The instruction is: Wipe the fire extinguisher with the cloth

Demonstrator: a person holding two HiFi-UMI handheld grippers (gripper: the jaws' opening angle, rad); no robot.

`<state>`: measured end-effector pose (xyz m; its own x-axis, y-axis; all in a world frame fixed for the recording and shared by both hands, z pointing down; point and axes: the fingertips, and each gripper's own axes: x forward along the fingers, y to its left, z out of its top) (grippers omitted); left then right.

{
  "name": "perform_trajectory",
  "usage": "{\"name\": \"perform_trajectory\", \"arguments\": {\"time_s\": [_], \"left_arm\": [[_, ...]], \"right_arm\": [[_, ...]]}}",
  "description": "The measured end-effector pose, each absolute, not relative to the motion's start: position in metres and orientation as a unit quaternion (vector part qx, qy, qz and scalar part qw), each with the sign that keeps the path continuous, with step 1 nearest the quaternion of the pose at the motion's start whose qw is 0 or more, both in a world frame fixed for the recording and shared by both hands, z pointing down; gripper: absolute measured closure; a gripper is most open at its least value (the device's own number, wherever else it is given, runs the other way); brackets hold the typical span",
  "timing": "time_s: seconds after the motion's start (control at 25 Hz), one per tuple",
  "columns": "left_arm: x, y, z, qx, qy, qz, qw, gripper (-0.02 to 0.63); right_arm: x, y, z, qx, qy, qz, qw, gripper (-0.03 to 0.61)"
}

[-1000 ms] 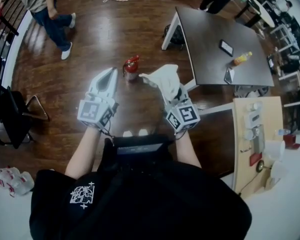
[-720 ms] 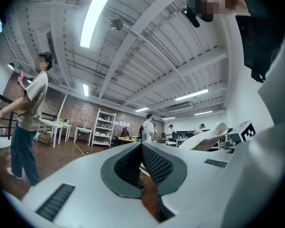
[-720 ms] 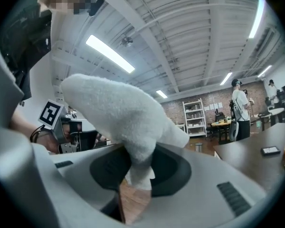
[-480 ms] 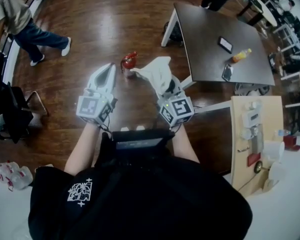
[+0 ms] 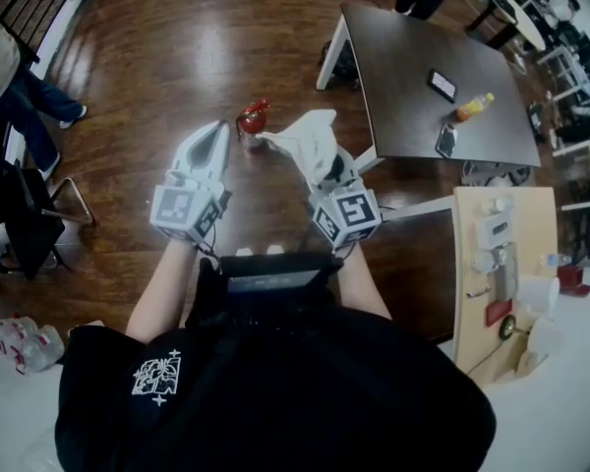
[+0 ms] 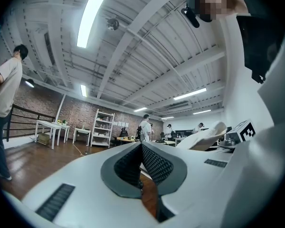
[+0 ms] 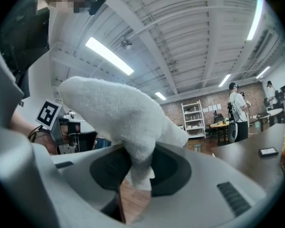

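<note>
My right gripper [image 5: 324, 173] clamps a white terry cloth [image 5: 305, 141]; my left gripper [image 5: 216, 134] has its jaws pressed together on nothing. The small red fire extinguisher [image 5: 253, 121] stands on the dark wooden floor [image 5: 177, 57] just ahead, between them. The cloth's corner reaches its top, possibly touching. By my reading, nearly all the wiping remains.

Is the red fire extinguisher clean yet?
Not yet. Done: the right gripper has the white cloth pinched in its jaws. In hand: the cloth is held up near the red fire extinguisher on the floor. Left: the wiping itself. The left gripper is shut and empty.
</note>
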<state>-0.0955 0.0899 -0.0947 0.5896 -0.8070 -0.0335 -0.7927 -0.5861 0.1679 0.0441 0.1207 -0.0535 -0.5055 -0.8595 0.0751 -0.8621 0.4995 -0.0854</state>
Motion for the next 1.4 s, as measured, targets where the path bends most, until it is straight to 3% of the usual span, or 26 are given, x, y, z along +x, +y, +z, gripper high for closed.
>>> {"name": "perform_trajectory", "arguments": {"time_s": [1.4], "left_arm": [[-0.104,0.0926,-0.0994,0.889,-0.45,-0.055,0.06,0.611]], "right_arm": [[0.0424,0.1196,-0.0508,0.488,-0.871,0.052,0.016,0.453]]}}
